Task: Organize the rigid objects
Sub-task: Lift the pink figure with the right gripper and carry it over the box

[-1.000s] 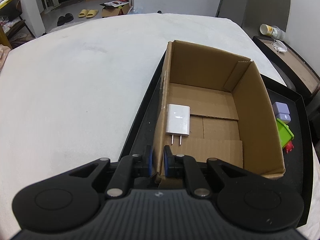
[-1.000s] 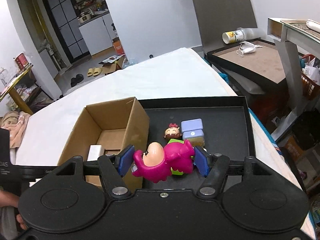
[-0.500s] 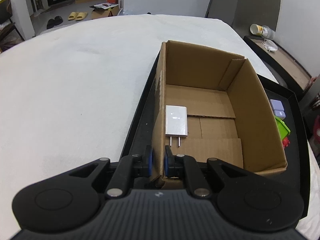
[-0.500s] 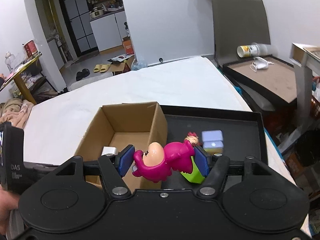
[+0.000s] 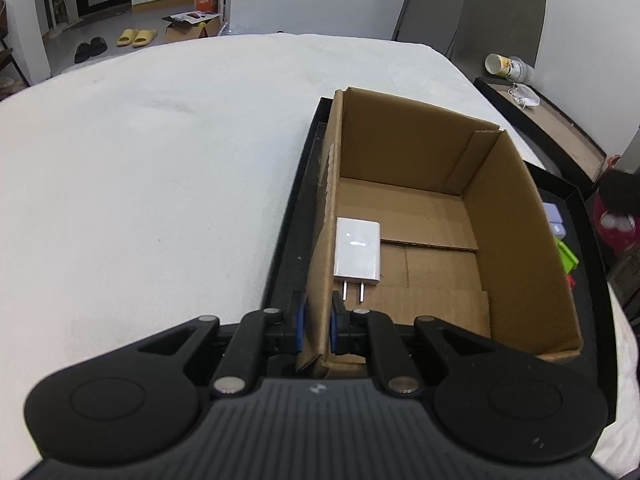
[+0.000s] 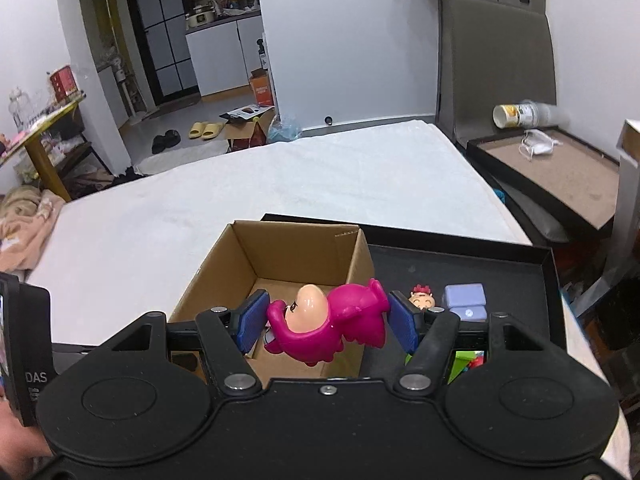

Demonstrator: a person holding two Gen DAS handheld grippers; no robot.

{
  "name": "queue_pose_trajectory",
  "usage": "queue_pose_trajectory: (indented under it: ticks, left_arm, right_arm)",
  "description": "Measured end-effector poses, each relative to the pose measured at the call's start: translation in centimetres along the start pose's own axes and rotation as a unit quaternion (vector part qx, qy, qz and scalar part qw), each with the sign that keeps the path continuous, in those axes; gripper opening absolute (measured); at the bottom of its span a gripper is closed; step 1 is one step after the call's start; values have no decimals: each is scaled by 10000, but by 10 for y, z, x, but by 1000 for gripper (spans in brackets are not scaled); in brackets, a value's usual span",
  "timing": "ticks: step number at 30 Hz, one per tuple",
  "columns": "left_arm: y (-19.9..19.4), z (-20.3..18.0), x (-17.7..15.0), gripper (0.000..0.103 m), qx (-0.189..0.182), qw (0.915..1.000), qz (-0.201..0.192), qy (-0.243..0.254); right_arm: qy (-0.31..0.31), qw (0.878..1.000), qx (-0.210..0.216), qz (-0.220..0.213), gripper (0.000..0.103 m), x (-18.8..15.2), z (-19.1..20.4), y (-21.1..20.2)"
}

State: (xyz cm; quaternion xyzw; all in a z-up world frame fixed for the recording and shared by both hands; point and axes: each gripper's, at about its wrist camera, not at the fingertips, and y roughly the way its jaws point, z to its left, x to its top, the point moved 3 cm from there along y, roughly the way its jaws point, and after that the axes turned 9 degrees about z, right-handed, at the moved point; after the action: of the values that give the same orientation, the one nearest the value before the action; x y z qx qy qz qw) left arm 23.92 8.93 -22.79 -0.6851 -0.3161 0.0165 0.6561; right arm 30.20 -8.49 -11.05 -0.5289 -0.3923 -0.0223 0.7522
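Note:
My left gripper (image 5: 318, 328) is shut on the near left wall of the open cardboard box (image 5: 516, 240), which stands in a black tray (image 5: 290, 240). A white charger plug (image 5: 357, 252) lies inside the box by that wall. My right gripper (image 6: 326, 320) is shut on a magenta toy figure (image 6: 332, 330) and holds it above the box's (image 6: 240, 264) near right corner. In the tray (image 6: 520, 272) to the right lie a small doll head (image 6: 420, 299), a lilac block (image 6: 466, 300) and a green toy (image 6: 468, 362).
The tray sits on a white bed surface (image 5: 160, 180). A second tray with a mask (image 6: 538, 145) and a tipped cup (image 6: 520, 114) stands at the far right. Slippers and boxes lie on the floor beyond.
My right gripper has carried the magenta toy up and left, from over the tray to over the box. My left gripper keeps its hold on the box wall.

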Motion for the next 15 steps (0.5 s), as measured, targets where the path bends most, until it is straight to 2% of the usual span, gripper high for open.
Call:
queue_pose_trajectory:
  ticks: [6,15]
  left_arm:
    - [2,4,-1,11,-49,10000,-56,-31]
    - [1,9,-1,12,-201,9996,-52,-184]
  right_arm:
    - [-143,9999,-9,65,63,10,13,8]
    - [-359,9980,69,520,63,25,35,37]
